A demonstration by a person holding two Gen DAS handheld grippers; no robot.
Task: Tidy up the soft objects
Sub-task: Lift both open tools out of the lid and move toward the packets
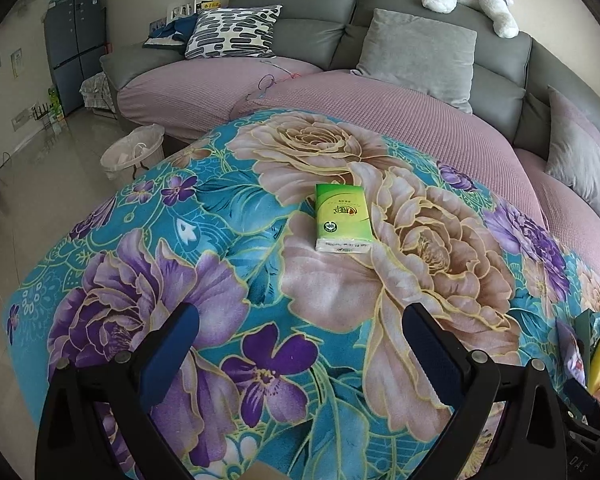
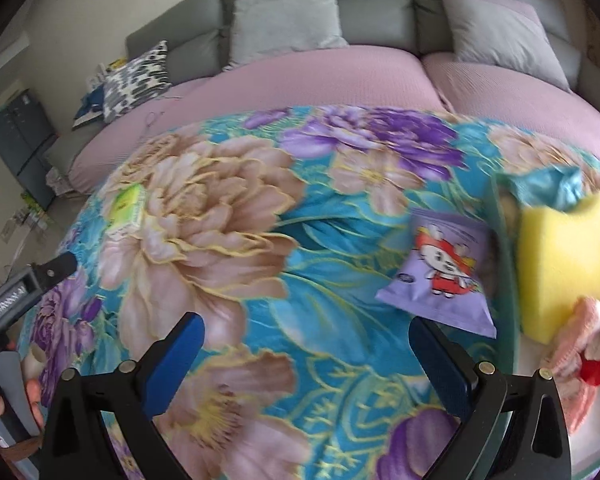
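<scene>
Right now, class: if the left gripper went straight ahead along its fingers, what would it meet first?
Probably the green tissue pack, lying on the floral blanket ahead of the open left gripper. Depth is unclear; angled lower, it would touch blanket first.

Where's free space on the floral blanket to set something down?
Free: the wide stretch between the green tissue pack and the purple snack packet, in front of both open grippers, left and right. Crowded: the right edge, around the yellow sponge and the pink plush.
</scene>
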